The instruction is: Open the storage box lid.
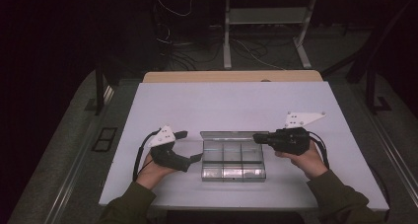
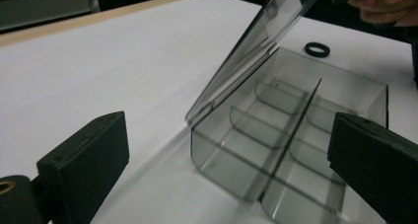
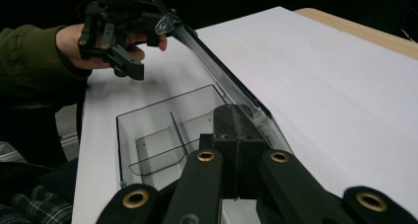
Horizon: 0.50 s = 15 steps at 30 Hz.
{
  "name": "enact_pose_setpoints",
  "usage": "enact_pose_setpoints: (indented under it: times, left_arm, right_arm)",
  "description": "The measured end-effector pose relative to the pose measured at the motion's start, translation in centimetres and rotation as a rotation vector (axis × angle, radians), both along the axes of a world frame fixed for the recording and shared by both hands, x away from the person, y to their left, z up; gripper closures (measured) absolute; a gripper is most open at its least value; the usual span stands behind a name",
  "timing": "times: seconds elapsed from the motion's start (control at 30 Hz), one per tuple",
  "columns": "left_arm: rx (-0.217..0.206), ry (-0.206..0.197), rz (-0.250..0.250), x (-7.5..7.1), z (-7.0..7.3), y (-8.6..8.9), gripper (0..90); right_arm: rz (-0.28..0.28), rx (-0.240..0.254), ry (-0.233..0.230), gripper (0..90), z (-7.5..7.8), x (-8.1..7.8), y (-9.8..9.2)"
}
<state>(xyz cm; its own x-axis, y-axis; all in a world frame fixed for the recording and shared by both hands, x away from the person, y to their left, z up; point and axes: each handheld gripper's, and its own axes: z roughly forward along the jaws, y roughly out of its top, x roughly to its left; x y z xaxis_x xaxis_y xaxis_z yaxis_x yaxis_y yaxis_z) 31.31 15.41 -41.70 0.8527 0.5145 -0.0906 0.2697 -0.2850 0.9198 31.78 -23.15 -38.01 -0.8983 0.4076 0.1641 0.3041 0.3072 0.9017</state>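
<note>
A clear plastic compartment box (image 1: 233, 160) sits near the front middle of the white table (image 1: 231, 105), its compartments empty. Its hinged lid (image 2: 256, 46) is tilted up at an angle. My right gripper (image 1: 256, 137) comes in from the right and is shut on the lid's edge (image 3: 231, 93), its jaws (image 3: 236, 130) pressed together over the plastic. My left gripper (image 1: 190, 146) is open just left of the box, touching nothing. In the left gripper view the box's end wall (image 2: 231, 155) lies between and beyond the wide-apart jaws. The right gripper view shows the left gripper (image 3: 118, 36) in its hand beyond the lid.
A small black ring (image 2: 317, 49) lies on the table beyond the box, near the right hand (image 2: 389, 7). A wooden edge (image 1: 231, 76) borders the table's far side. Cables and metal stand legs (image 1: 226, 41) are on the dark floor behind.
</note>
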Motion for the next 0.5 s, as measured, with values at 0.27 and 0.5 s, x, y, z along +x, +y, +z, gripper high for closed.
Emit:
enact_pose_setpoints:
  times: [0.27,0.5]
  left_arm:
    - [-0.024,-0.023,-0.025,1.3,1.4,-1.0,1.6]
    - [-0.038,-0.035,-0.046,2.4,2.3,-2.1,6.2]
  right_arm:
    - [-0.005,0.0,-0.001,89.4,0.1,0.5,0.0]
    - [-0.008,-0.001,-0.002,89.4,0.2,1.1,0.0]
